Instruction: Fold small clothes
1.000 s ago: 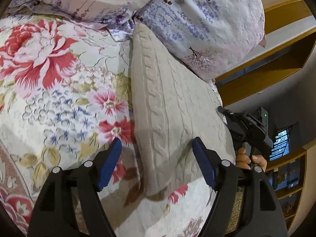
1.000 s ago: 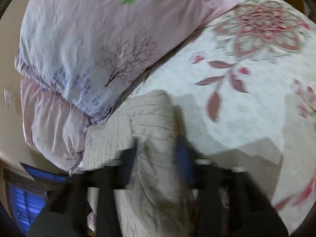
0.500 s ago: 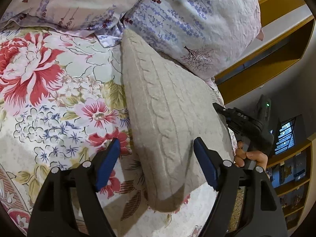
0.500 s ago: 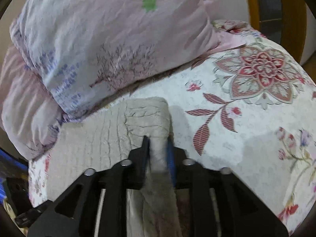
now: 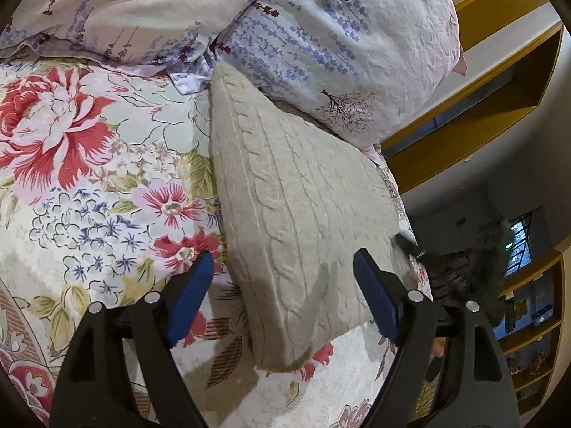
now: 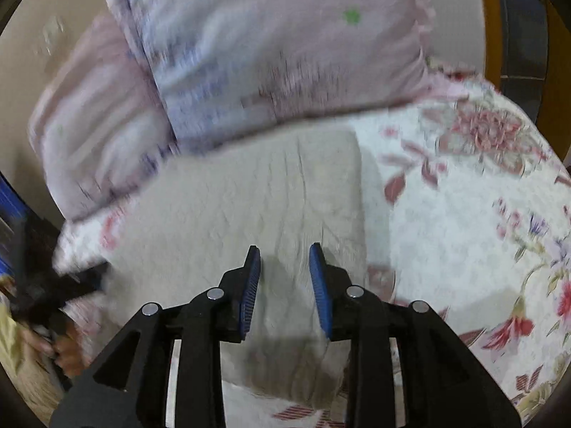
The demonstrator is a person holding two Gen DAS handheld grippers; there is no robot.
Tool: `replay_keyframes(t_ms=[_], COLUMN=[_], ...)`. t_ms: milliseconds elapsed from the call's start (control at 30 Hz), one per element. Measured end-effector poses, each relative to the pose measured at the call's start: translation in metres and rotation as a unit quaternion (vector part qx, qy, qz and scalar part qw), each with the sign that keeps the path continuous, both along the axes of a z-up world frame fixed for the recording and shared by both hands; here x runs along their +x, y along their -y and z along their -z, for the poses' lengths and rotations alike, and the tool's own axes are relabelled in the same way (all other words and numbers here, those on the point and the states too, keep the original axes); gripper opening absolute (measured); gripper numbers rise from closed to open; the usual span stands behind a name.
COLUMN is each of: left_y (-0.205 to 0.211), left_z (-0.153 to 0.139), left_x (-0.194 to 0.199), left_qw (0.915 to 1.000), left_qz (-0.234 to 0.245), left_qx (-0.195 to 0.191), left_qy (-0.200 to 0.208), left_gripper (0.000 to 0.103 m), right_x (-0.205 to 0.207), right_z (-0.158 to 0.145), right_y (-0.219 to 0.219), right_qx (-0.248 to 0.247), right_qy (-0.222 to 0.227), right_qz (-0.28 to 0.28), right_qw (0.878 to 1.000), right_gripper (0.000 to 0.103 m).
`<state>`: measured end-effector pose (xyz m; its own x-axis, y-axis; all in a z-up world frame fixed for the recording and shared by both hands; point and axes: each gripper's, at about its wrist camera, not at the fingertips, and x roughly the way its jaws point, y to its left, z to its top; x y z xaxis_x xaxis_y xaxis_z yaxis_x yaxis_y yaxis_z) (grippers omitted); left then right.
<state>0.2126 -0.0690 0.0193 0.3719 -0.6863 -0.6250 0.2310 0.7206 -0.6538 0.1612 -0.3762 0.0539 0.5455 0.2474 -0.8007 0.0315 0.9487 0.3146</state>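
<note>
A: Where's the sweater (image 5: 296,221)?

B: Folded into a beige cable-knit rectangle on the flowered bedspread (image 5: 89,164), its far end tucked against the pillows (image 5: 342,35). Its long axis runs away from the left tool (image 5: 282,296), which sits right over the near end.

A: And the tools?

B: The left tool is spread wide, jaws either side of the near corner, pinching nothing. The right tool (image 6: 285,285) has just been opening; its jaws stand a little apart above the knit with nothing held between them.

A: Which hand is nearer?

B: I'd judge both are close, at opposite sides. The fold looks finished.

A: The room?

B: A bedroom: wooden shelves (image 5: 464,114) beside the bed.
</note>
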Motion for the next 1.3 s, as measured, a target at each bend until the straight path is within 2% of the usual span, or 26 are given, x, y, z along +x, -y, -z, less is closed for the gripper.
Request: replay_keyframes(t_ms=[67, 200, 267, 333, 400, 667, 800, 1133, 1300], left_y=[0.0, 0.004, 0.008, 0.013, 0.016, 0.027, 0.031, 0.037, 0.039], left_z=[-0.001, -0.004, -0.007, -0.009, -0.009, -0.009, -0.008, 0.0, 0.007], left_x=[-0.001, -0.001, 0.0, 0.002, 0.005, 0.022, 0.027, 0.041, 0.049], left_qw=[1.0, 0.9996, 0.9988, 0.9973, 0.9965, 0.9958, 0.9957, 0.9963, 0.9973], left_qz=[-0.002, -0.001, 0.001, 0.002, 0.004, 0.011, 0.016, 0.026, 0.03], left_qx=[0.005, 0.026, 0.044, 0.067, 0.076, 0.086, 0.087, 0.08, 0.067], left_qy=[0.003, 0.013, 0.023, 0.032, 0.035, 0.029, 0.027, 0.013, -0.004], left_gripper=[0.085, 0.087, 0.089, 0.09, 0.092, 0.092, 0.092, 0.092, 0.092], right_x=[-0.007, -0.012, -0.013, -0.014, -0.013, 0.009, 0.017, 0.035, 0.041], right_z=[0.005, 0.001, -0.005, -0.012, -0.018, -0.001, 0.011, 0.034, 0.036], right_y=[-0.005, -0.002, 0.007, 0.019, 0.033, 0.065, 0.073, 0.071, 0.064], right_qx=[-0.016, -0.008, 0.026, 0.072, 0.091, 0.142, 0.171, 0.225, 0.227], right_qy=[0.02, 0.014, 0.008, 0.018, 0.029, -0.024, -0.045, -0.077, -0.076], right_qz=[-0.002, -0.003, 0.006, 0.023, 0.053, 0.107, 0.116, 0.093, 0.073], right_qw=[1.0, 1.0, 1.0, 0.997, 0.994, 0.984, 0.977, 0.967, 0.968], right_gripper=[0.031, 0.035, 0.047, 0.072, 0.08, 0.08, 0.08, 0.075, 0.073])
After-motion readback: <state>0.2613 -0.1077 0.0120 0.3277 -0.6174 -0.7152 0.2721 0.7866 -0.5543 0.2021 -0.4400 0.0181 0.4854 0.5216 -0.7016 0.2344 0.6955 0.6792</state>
